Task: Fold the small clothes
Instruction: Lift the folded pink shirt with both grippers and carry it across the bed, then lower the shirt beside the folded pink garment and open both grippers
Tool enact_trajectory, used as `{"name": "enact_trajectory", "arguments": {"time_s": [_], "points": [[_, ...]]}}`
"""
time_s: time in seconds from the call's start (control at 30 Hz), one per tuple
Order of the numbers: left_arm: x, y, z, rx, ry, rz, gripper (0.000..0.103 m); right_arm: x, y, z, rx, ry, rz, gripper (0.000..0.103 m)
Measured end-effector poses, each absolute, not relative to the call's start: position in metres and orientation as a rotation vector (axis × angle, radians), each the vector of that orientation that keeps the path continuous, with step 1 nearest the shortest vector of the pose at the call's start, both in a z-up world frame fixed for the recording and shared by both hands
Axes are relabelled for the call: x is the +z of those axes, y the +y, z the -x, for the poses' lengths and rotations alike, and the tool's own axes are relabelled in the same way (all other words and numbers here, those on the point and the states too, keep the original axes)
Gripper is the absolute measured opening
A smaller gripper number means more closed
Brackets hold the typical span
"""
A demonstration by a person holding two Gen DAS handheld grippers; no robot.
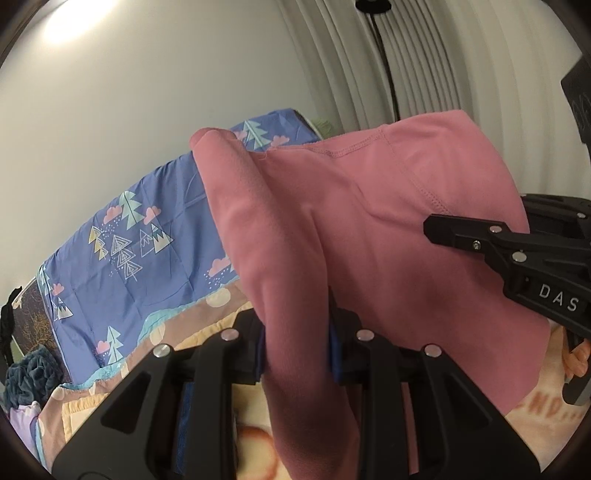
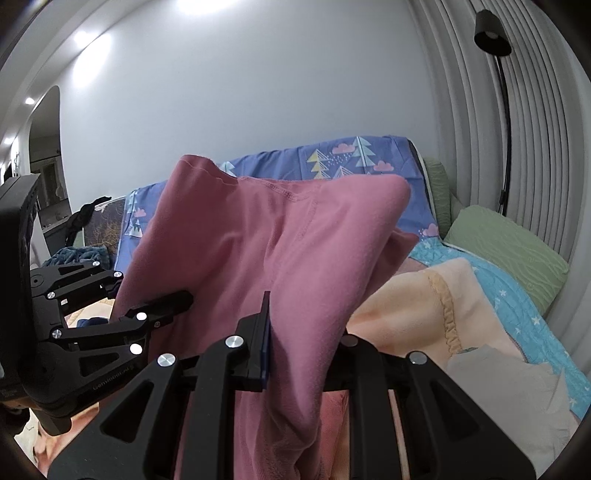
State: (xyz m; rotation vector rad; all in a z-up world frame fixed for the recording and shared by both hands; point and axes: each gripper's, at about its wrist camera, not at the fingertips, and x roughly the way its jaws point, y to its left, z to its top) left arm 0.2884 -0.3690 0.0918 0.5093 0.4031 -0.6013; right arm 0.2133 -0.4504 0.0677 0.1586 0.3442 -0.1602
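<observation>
A small pink garment (image 1: 351,221) hangs in the air above a bed, stretched between both grippers. My left gripper (image 1: 297,343) is shut on one bunched edge of it, the cloth pinched between blue pads. My right gripper (image 2: 301,339) is shut on another bunched edge of the pink garment (image 2: 266,240). In the left wrist view the right gripper (image 1: 491,243) comes in from the right edge, against the cloth. The right wrist view shows the left gripper (image 2: 147,317) at the left edge, its finger tip against the cloth. A seam runs across the garment's upper part.
Below lies a peach blanket (image 2: 417,306) over a bed. A blue sheet with tree prints (image 1: 147,236) covers the back. A green pillow (image 2: 509,251) and a light blue quilt (image 2: 517,314) lie at right. A dark teal cloth (image 1: 31,373) sits far left. A black floor lamp (image 2: 493,33) stands by pleated curtains.
</observation>
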Motion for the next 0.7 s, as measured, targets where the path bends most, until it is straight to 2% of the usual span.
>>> {"name": "enact_trajectory", "arguments": {"time_s": [0.27, 0.3, 0.37, 0.4, 0.43, 0.47, 0.6, 0.7], "points": [[0.054, -0.382, -0.329, -0.578, 0.464, -0.52, 0.027, 0.033, -0.457, -0.254, -0.189, 0.394, -0.168, 0.018], [0.05, -0.382, -0.333, -0.572, 0.464, -0.52, 0.03, 0.028, -0.459, -0.261, -0.194, 0.402, -0.17, 0.018], [0.036, -0.385, -0.343, -0.512, 0.431, -0.536, 0.046, 0.021, -0.461, -0.269, -0.203, 0.403, -0.162, 0.019], [0.03, -0.384, -0.349, -0.481, 0.423, -0.545, 0.058, 0.016, -0.462, -0.274, -0.233, 0.401, -0.139, 0.034], [0.021, -0.382, -0.354, -0.465, 0.441, -0.546, 0.06, 0.007, -0.463, -0.279, -0.296, 0.413, -0.109, 0.048], [0.013, -0.38, -0.359, -0.474, 0.478, -0.538, 0.061, -0.003, -0.465, -0.284, -0.361, 0.441, -0.091, 0.072], [-0.051, -0.372, -0.367, -0.489, 0.67, -0.649, 0.062, -0.059, -0.488, -0.291, -0.407, 0.634, -0.21, 0.073], [-0.07, -0.361, -0.352, -0.47, 0.611, -0.642, 0.061, -0.096, -0.499, -0.286, -0.387, 0.769, -0.339, 0.073]]}}
